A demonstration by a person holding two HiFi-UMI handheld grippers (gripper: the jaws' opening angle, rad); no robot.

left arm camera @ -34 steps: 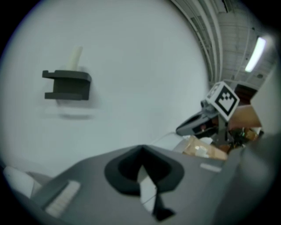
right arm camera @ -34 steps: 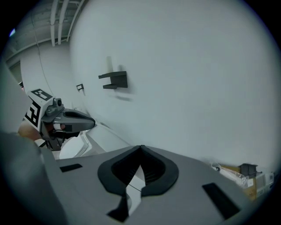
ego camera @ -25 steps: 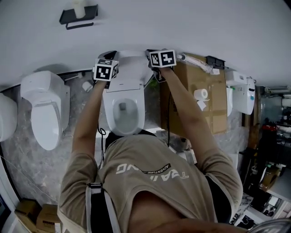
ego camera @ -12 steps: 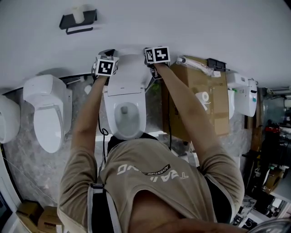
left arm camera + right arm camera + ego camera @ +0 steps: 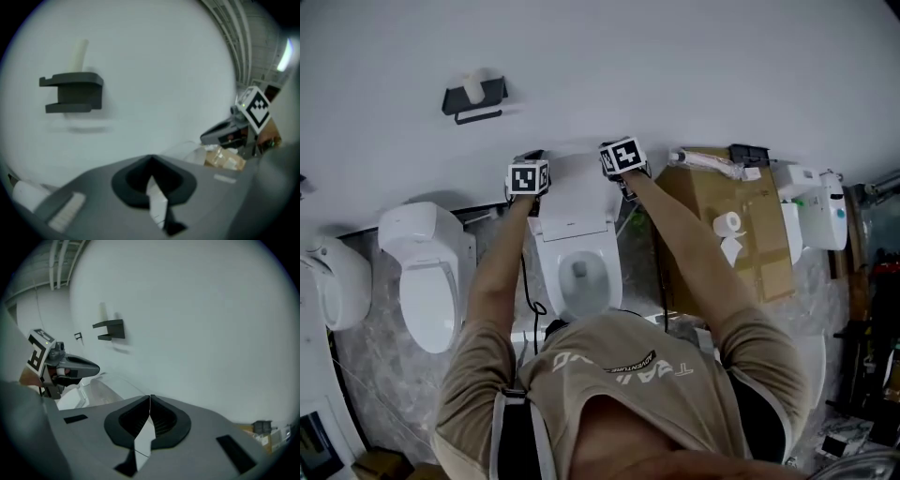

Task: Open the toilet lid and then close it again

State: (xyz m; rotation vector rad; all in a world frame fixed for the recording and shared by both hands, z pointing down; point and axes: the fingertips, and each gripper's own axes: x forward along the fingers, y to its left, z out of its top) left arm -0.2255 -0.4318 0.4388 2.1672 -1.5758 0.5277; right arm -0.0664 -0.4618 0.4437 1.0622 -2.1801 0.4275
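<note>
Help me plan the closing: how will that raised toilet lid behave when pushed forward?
The toilet lid looks like a rigid moulded panel, so it should swing as one piece. It stands raised near the wall, apparently hinged behind the bowl. Pushed past upright, it will probably fall forward unaided. Its smooth surface may be slippery.

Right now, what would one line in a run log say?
lid: up | left claw: shut, empty | right claw: shut, empty | position: flanking lid top
</note>
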